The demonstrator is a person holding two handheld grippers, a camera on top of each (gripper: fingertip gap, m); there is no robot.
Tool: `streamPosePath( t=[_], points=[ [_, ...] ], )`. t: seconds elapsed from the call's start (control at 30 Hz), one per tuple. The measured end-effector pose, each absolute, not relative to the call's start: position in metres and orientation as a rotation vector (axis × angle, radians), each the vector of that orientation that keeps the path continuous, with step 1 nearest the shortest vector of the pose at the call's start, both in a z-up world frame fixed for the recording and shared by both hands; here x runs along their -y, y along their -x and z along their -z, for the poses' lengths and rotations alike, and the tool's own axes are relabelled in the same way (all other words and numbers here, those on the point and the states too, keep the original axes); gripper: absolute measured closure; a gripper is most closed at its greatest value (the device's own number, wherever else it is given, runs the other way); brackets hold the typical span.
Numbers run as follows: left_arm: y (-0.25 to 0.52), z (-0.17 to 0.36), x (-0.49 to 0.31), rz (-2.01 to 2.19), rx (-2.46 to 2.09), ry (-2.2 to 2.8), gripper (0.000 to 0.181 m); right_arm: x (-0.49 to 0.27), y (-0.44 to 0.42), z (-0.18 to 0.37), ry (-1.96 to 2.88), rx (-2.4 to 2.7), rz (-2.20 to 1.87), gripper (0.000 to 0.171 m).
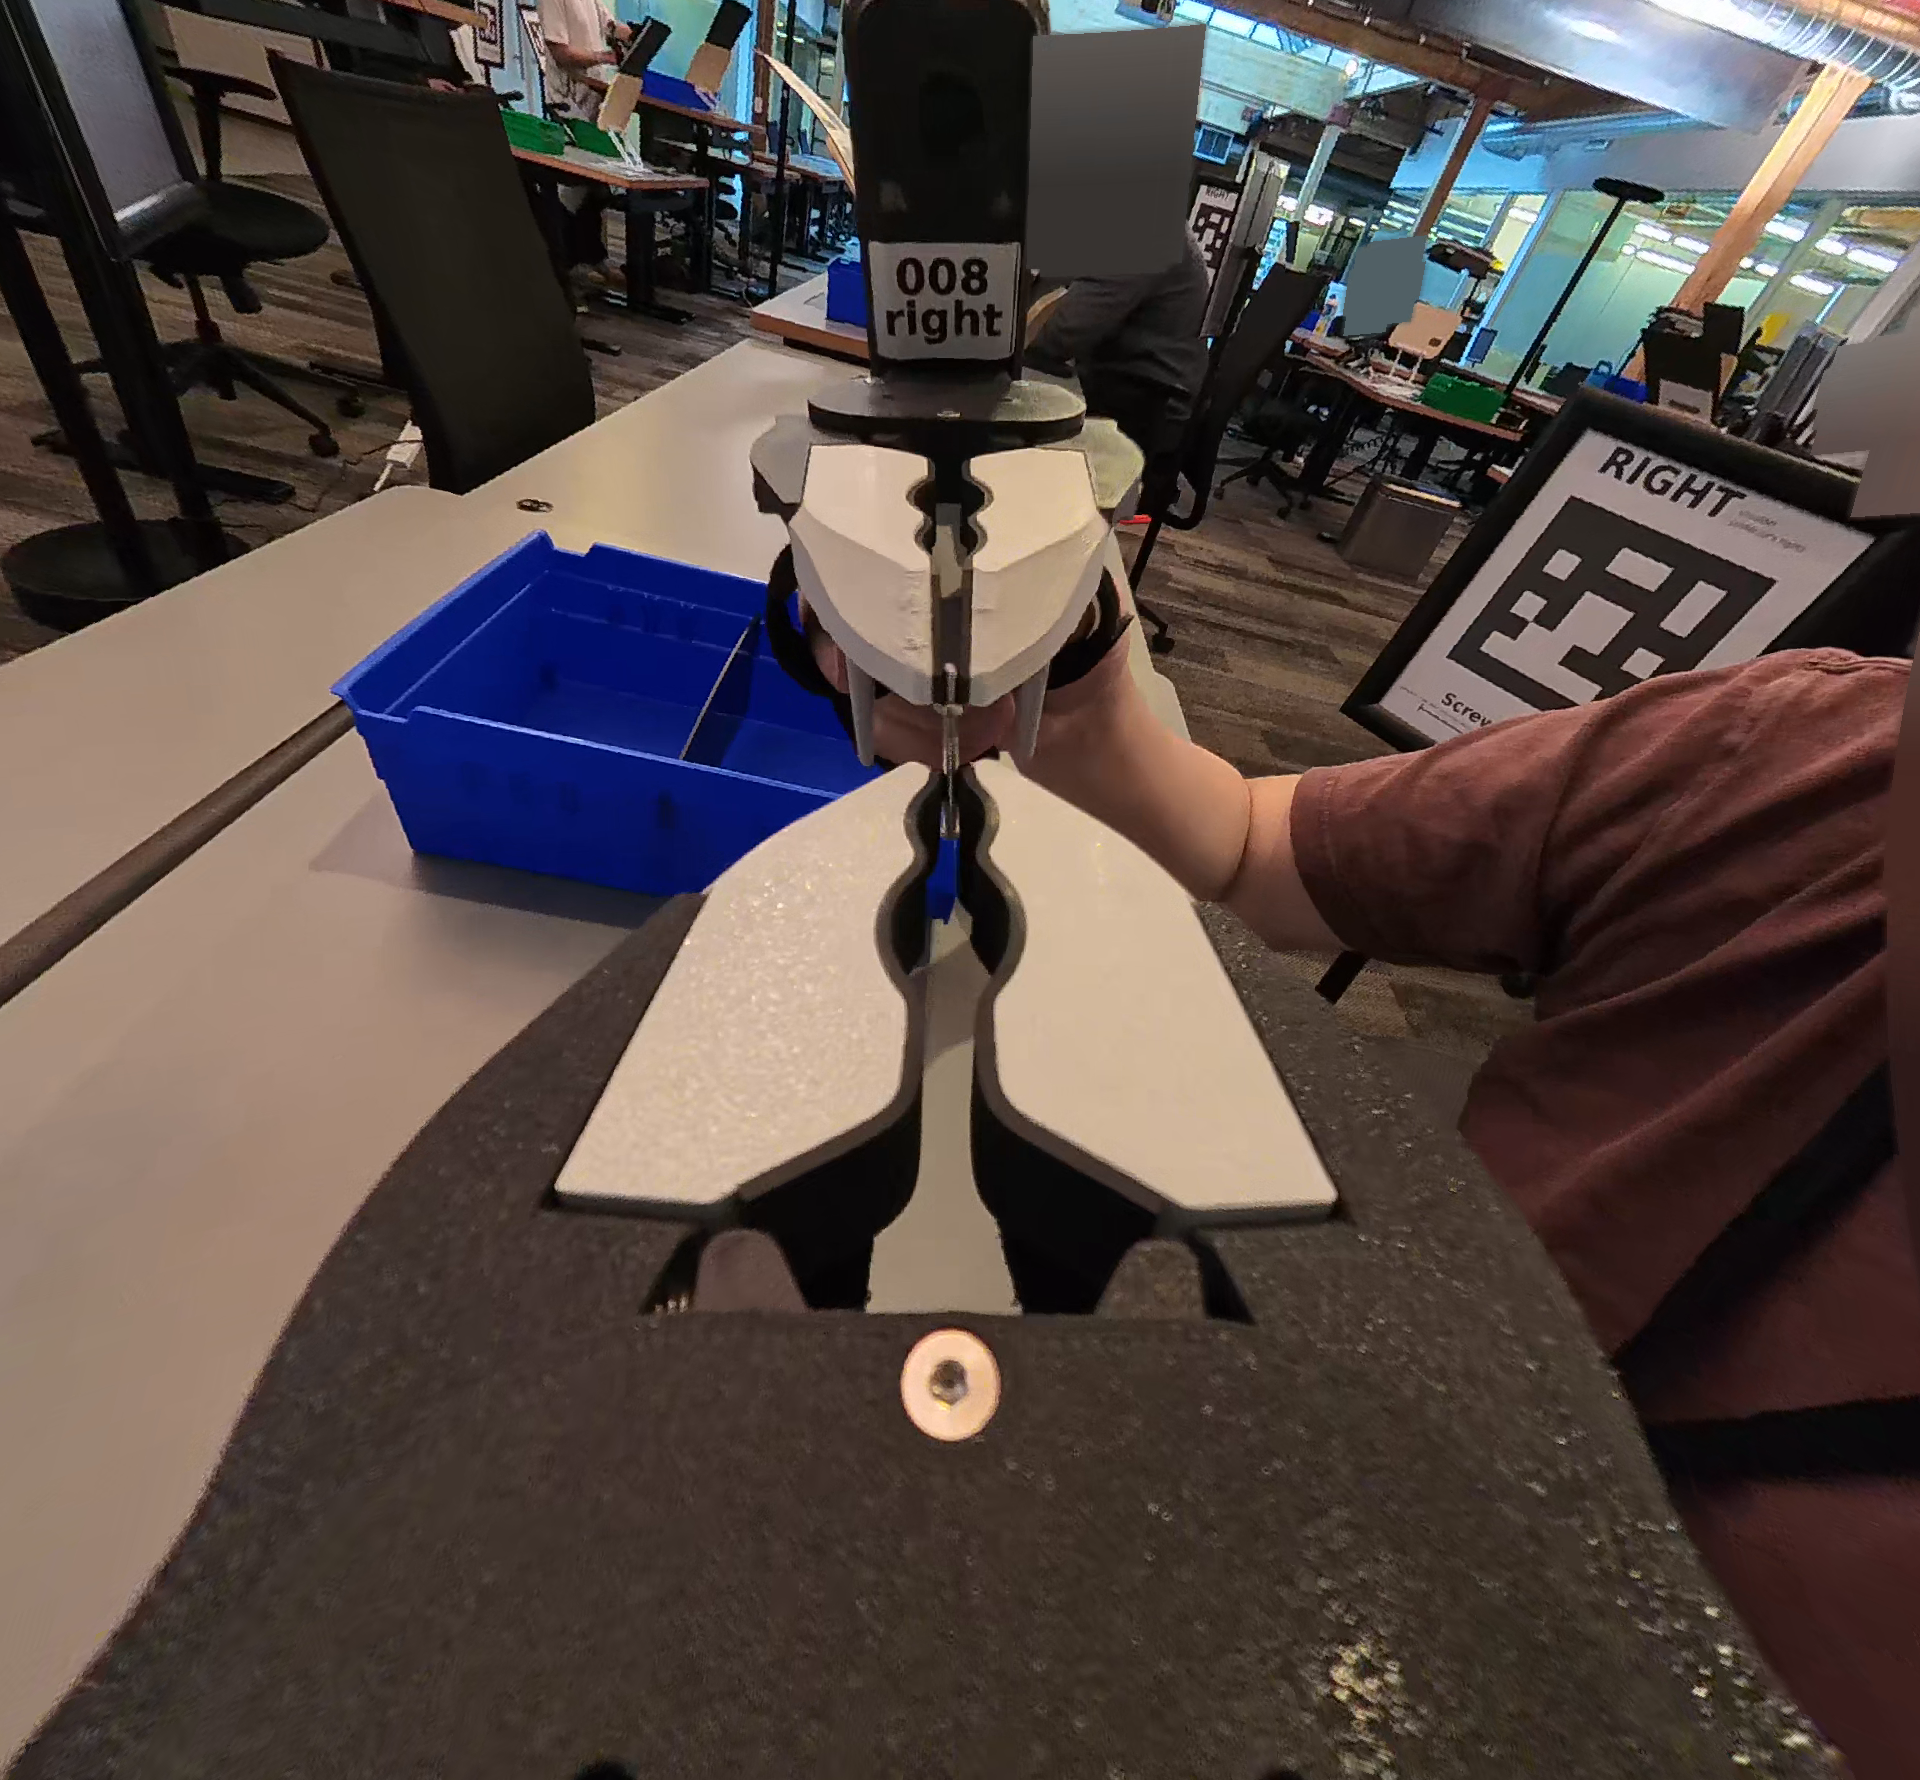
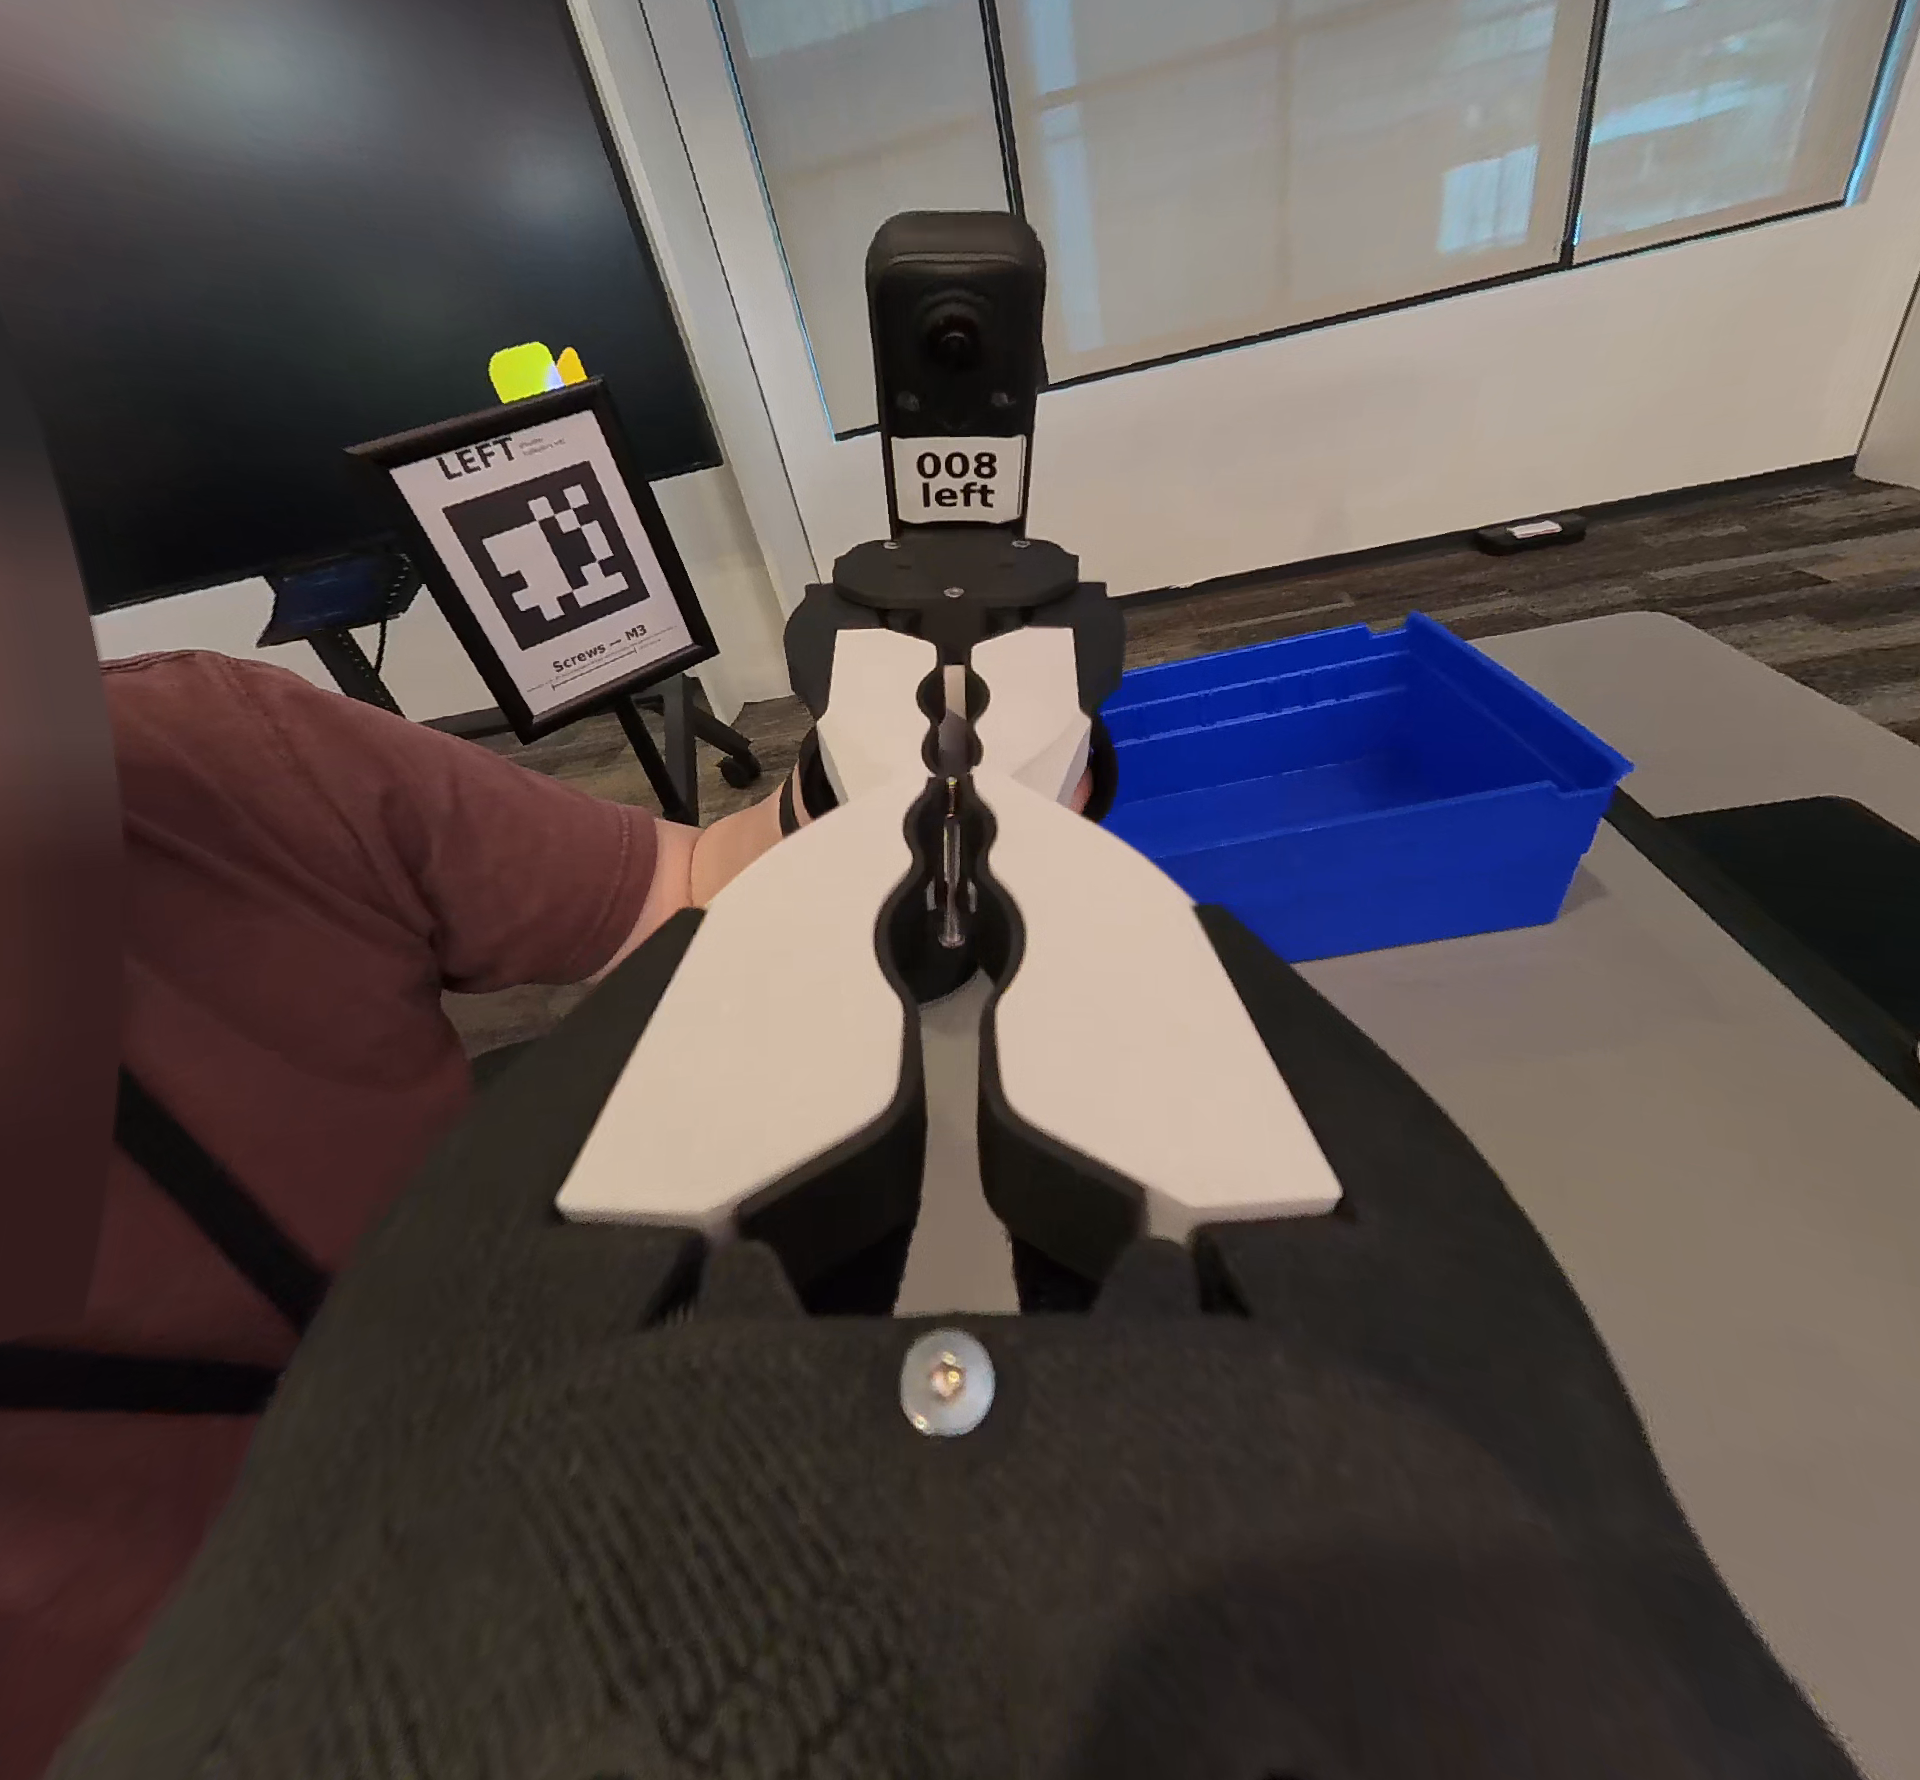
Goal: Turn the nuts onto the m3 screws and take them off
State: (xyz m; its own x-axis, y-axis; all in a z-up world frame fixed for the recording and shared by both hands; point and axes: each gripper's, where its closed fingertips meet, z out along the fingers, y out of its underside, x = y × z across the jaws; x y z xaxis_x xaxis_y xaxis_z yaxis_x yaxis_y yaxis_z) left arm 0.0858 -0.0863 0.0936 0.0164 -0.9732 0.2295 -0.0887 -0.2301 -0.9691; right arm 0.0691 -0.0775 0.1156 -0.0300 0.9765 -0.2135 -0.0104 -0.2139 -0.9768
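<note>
Both white-fingered hand-held grippers are facing each other tip to tip, held up in the air above the grey table (image 1: pixel 208 1055), with one thin silver M3 screw (image 2: pixel 948 873) bridging the gap between them. The right hand-held gripper (image 2: pixel 948 821) is pinched closed on the screw, whose shank runs back between its fingers, head end sitting in the wider notch. The left hand-held gripper (image 1: pixel 948 795) is also closed down at its tip on the far end of that same screw, and that's presumably where the small nut (image 1: pixel 945 686) is (a little metal lump shows on the shank near the right tip, but it's too tiny to say for sure it's the nut, or how far it's threaded). So my guess is we're mid-turn on one screw; whether it's going on or coming off, I can't tell. Count-wise: two grippers, one screw, maybe one nut, one blue plastic bin (image 1: pixel 582 722) with a divider sitting on the table just behind the action, and two framed black-and-white marker signs (image 2: pixel 551 556), one in each view. I can't spot any loose screws or nuts in the bin, so no idea how many are left to do.
</note>
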Motion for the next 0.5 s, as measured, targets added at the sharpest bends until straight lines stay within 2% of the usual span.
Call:
streamPosePath(
  t=[0.5],
  points=[
    [-0.09, -0.096, 0.0869, 1.527, -1.067, 1.447, 0.179, 0.0745, -0.0718, -0.1223, 1.304, 1.051, -1.456, 0.168]
  ],
)
